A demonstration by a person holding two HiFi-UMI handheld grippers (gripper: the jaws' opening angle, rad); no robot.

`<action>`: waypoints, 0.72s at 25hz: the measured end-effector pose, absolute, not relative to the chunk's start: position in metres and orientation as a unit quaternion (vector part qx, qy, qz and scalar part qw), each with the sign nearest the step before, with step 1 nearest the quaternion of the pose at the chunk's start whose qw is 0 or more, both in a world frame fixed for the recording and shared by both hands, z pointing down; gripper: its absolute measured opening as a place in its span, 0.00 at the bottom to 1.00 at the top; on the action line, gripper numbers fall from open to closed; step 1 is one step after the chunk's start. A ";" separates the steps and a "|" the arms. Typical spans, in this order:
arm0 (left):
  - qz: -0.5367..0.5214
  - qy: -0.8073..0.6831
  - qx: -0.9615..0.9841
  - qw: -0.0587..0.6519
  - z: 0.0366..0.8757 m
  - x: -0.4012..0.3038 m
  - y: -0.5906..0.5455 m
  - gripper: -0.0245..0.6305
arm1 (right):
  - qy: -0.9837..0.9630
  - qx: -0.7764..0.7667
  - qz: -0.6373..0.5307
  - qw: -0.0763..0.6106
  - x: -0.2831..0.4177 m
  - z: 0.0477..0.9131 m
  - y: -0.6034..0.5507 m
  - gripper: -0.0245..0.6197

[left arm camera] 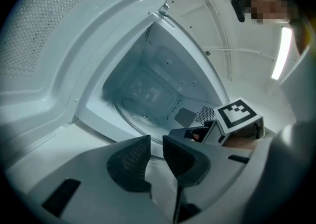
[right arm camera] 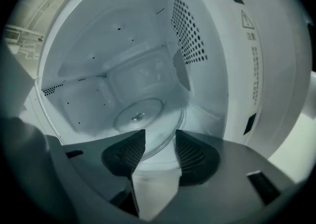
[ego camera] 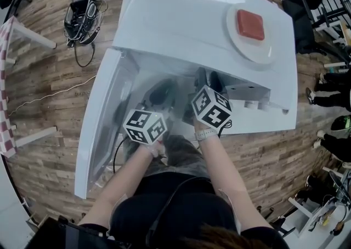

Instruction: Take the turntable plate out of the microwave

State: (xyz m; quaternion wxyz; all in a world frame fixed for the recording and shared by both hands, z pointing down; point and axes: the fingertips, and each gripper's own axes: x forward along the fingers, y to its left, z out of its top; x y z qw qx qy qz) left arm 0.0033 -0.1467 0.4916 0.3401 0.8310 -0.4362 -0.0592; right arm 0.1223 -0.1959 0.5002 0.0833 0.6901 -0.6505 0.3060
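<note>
Right gripper (right arm camera: 160, 135) fingers stand wide, the turntable plate (right arm camera: 140, 115) rim just ahead between them, not pinched; left gripper (left arm camera: 157, 143) narrowly parted, empty, short of the plate.

Turntable plate (right arm camera: 148, 117) seated on cavity floor in microwave (ego camera: 181, 17). Door (ego camera: 104, 127) swung open at left. L gripper (left arm camera: 156, 141), R gripper (right arm camera: 159, 134) held side by side at opening. Dish (ego camera: 249, 50) w/ block (ego camera: 250, 24) set on microwave top, right side.
</note>
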 end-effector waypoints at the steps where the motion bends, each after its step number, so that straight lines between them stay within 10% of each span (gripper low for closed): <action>1: -0.059 -0.436 0.831 0.342 0.492 0.003 -0.146 0.14 | -0.648 0.694 0.301 0.090 0.122 0.501 -0.198 0.33; 18: -0.093 -0.425 0.804 0.406 0.496 0.014 -0.157 0.15 | -0.627 0.658 0.411 -0.069 0.125 0.489 -0.191 0.33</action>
